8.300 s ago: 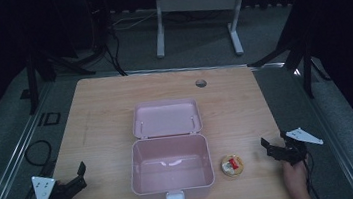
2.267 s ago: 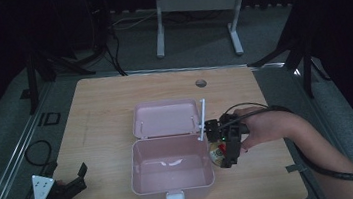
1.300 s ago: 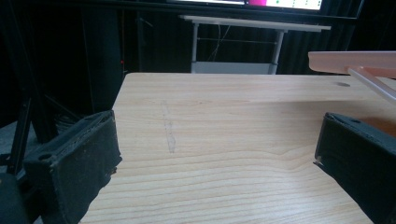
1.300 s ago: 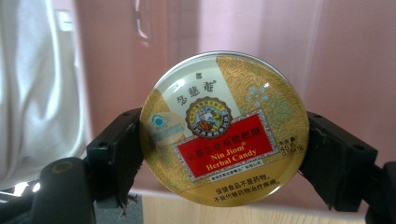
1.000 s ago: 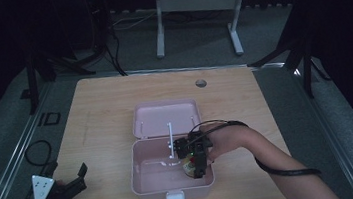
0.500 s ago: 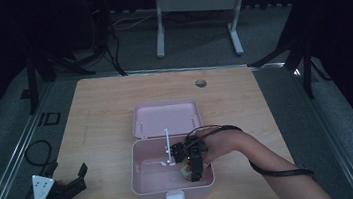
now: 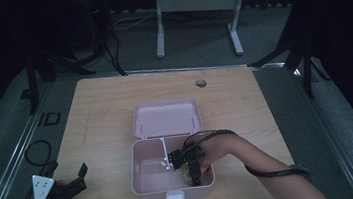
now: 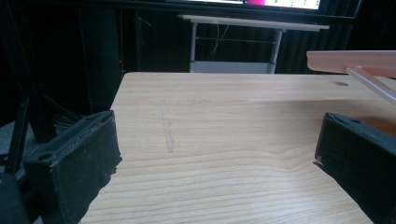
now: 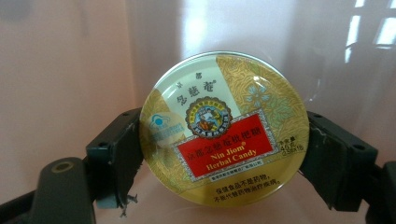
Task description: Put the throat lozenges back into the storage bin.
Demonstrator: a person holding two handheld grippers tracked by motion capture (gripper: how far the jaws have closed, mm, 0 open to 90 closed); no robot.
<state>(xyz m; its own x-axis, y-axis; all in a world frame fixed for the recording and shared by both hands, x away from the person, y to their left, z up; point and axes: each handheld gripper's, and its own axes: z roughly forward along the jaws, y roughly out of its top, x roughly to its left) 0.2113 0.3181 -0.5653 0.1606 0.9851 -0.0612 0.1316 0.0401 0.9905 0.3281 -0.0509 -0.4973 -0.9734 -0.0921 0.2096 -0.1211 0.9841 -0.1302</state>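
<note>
A pink lunch box [image 7: 143, 181] lies open in the middle of the table, its lid [image 7: 166, 117] folded back. My right gripper [image 7: 193, 174] reaches down into the box's right half, shut on a round gold candy tin [image 7: 189, 175]. In the right gripper view the tin [image 9: 224, 128], with a red label, sits clamped between the two black jaws above the pink floor of the box [image 9: 65, 70]. My left gripper [image 7: 71, 185] rests at the table's front left corner, open, with bare wood between its fingers [image 8: 74, 161].
The wooden table [image 7: 101, 118] has a round cable hole [image 7: 201, 83] near its far edge. A white desk frame [image 7: 194, 7] stands on the floor beyond. The box's lid edge [image 8: 355, 58] juts in at the right of the left gripper view.
My right gripper has picked the tin up from the table right of the box and carried it left and down into the box. The left gripper has stayed put.
</note>
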